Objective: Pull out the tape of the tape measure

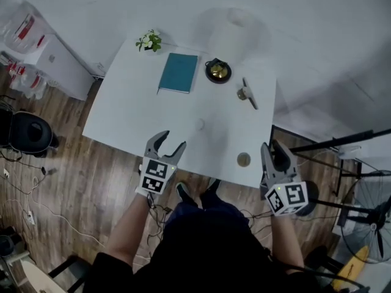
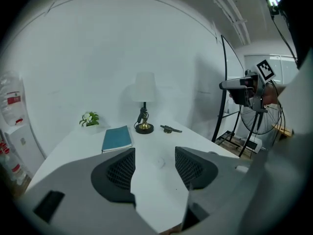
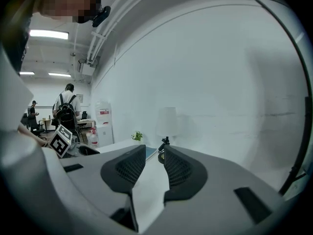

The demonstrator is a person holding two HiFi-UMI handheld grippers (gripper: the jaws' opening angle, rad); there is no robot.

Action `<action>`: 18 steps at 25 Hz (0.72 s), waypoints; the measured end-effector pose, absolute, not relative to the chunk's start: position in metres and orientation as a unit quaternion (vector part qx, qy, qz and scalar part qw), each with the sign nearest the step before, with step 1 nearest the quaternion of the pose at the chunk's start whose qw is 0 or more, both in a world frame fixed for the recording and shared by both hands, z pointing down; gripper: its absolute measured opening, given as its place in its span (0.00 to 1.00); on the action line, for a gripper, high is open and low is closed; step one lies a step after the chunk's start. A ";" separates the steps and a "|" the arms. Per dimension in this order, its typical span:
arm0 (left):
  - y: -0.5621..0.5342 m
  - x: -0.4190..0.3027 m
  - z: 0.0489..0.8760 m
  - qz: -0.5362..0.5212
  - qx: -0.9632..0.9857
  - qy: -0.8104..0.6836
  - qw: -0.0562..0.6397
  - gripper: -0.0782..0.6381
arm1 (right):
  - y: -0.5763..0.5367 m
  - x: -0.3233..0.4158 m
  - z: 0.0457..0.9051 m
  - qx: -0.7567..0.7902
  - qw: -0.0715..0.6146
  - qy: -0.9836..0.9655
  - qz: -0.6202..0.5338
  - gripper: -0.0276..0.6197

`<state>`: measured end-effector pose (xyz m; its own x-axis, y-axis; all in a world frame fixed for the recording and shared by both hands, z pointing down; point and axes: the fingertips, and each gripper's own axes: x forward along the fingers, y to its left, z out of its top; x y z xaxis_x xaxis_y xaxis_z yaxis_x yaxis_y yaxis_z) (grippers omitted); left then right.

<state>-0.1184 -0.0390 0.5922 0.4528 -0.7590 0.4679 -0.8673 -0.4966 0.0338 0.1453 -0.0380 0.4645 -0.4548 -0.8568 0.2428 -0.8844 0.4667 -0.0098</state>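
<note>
Holding both claws at near edge of desk. Left claw wide open, empty, over front edge. Right claw part open with narrower gap, nothing between jaws, off front right corner. Tape measure, round disc as far as I can tell, lies near front edge, just left of right claw, untouched

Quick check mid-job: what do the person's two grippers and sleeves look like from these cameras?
Both the left gripper and right gripper are grey, two-jawed, with black mesh-textured pads. Each carries a white cube with black square markers. The person's sleeves are dark.
</note>
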 end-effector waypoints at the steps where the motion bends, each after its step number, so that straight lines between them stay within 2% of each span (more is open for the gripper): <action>1: -0.042 -0.114 0.594 0.207 0.840 -0.483 0.132 0.46 | -0.044 0.149 0.468 0.510 0.095 -0.852 0.074 0.23; 9: -0.077 -0.070 0.610 0.284 0.829 -0.475 0.085 0.46 | -0.090 0.181 0.456 0.476 0.036 -0.875 0.086 0.21; 18: -0.103 -0.036 0.666 0.415 0.827 -0.374 0.066 0.46 | -0.116 0.229 0.475 0.475 0.037 -0.872 0.109 0.19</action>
<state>-0.0359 -0.1027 0.6661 0.3752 -0.5633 0.7362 -0.6731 -0.7116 -0.2014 0.2293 -0.1160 0.4747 -0.5461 -0.8207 0.1678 -0.8368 0.5252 -0.1547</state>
